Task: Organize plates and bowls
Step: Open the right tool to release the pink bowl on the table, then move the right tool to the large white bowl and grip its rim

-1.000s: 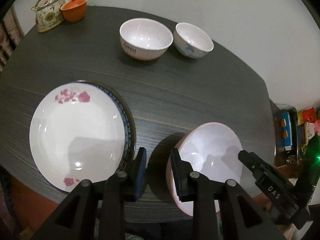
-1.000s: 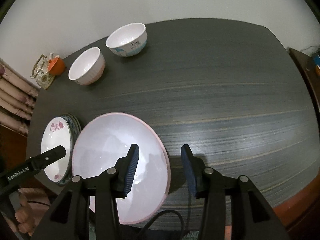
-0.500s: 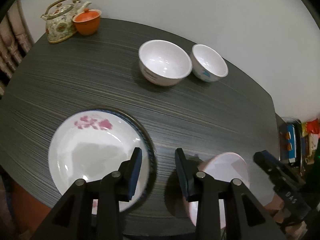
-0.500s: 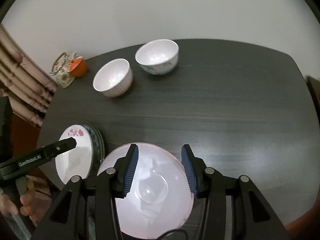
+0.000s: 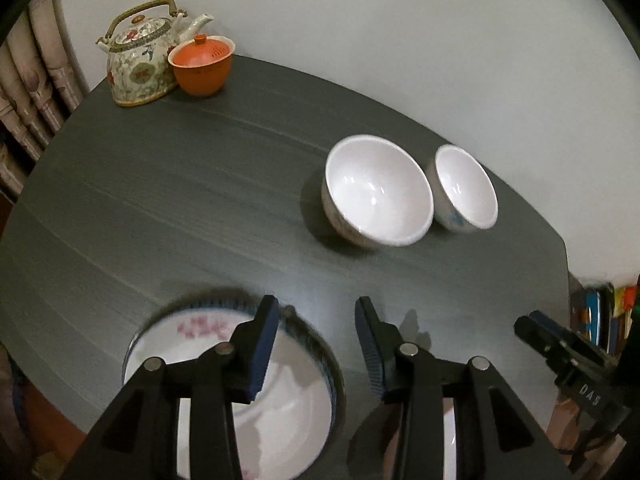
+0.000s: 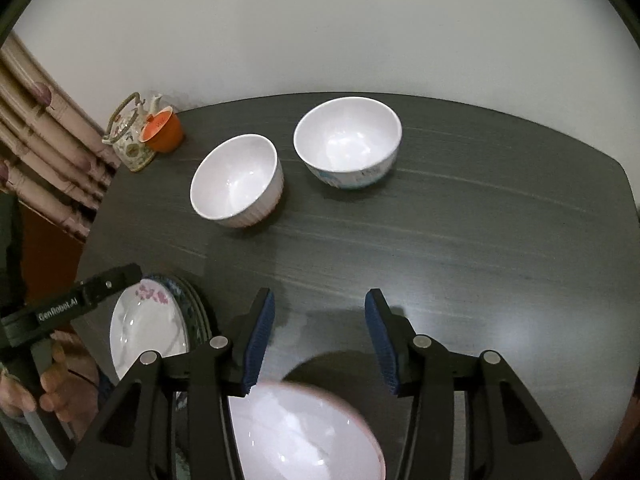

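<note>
A stack of plates (image 5: 288, 420) with a pink-flowered white plate on top sits at the near left edge of the dark table (image 5: 180, 208); it also shows in the right wrist view (image 6: 152, 332). Two white bowls stand at the back: a ribbed one (image 6: 236, 180) and a blue-patterned one (image 6: 348, 142). A pink-rimmed bowl (image 6: 304, 436) lies at the near edge below my right gripper (image 6: 318, 340), which is open and above it, not touching. My left gripper (image 5: 316, 348) is open and empty, over the plates' right edge.
A floral teapot (image 5: 140, 64) and an orange lidded cup (image 5: 202, 66) stand at the table's far left corner. A curtain (image 6: 44, 148) hangs at the left. A white wall runs behind the table.
Both grippers have pulled back and risen from the table. The right gripper no longer straddles the pink-rimmed bowl's rim, and the bowl now lies below and behind its fingers.
</note>
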`<state>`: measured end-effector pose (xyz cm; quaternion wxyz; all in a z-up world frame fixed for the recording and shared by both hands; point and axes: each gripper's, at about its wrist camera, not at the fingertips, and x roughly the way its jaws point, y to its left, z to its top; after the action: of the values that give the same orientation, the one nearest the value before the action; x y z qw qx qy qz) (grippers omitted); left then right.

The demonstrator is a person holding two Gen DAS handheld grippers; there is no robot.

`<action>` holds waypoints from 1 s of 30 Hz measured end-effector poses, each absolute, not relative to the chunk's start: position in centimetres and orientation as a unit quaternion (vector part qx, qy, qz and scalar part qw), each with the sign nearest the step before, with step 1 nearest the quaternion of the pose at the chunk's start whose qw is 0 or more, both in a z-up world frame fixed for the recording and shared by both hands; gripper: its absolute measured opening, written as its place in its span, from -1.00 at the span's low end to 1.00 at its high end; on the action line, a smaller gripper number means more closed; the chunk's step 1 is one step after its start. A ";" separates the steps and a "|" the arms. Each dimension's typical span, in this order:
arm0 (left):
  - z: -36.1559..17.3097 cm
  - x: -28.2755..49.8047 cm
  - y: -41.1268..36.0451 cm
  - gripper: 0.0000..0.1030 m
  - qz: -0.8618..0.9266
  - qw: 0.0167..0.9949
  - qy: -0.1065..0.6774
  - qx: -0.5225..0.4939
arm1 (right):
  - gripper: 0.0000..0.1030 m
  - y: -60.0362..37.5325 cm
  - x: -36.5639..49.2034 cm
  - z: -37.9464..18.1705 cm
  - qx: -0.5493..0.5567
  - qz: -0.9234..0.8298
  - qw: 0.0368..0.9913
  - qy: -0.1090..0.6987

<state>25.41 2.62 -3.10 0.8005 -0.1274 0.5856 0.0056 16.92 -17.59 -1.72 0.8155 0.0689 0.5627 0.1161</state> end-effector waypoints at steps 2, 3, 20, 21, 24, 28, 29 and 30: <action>-3.4 26.5 2.8 -0.22 0.011 0.800 0.586 -0.128 | -0.13 -17.2 18.0 -2.0 0.072 0.127 0.810 0.568; -3.6 27.3 3.0 -0.22 0.012 0.799 0.586 -0.132 | -0.13 -16.9 18.7 -2.3 0.074 0.131 0.805 0.573; -8.2 35.7 3.0 -0.22 -0.007 0.776 0.603 -0.184 | -0.13 -12.5 28.9 -7.5 0.098 0.152 0.757 0.627; -8.4 35.8 2.9 -0.22 -0.007 0.775 0.605 -0.183 | -0.13 -12.3 29.2 -7.8 0.098 0.153 0.755 0.630; -9.0 36.1 2.3 -0.22 -0.006 0.772 0.610 -0.178 | -0.13 -11.8 30.1 -8.5 0.096 0.151 0.751 0.635; -9.6 36.2 1.8 -0.22 -0.008 0.770 0.613 -0.175 | -0.14 -11.3 30.8 -9.4 0.101 0.148 0.745 0.643; -9.8 36.2 1.7 -0.22 -0.004 0.771 0.613 -0.174 | -0.17 -11.0 30.9 -9.6 0.098 0.148 0.744 0.644; -9.8 36.2 1.6 -0.22 -0.001 0.771 0.613 -0.174 | -0.21 -10.9 30.9 -9.7 0.095 0.147 0.743 0.646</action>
<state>36.25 1.64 -9.81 0.7711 -0.1736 0.6125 -0.0007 30.90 -10.88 -9.68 0.7434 0.0950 0.6455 0.1472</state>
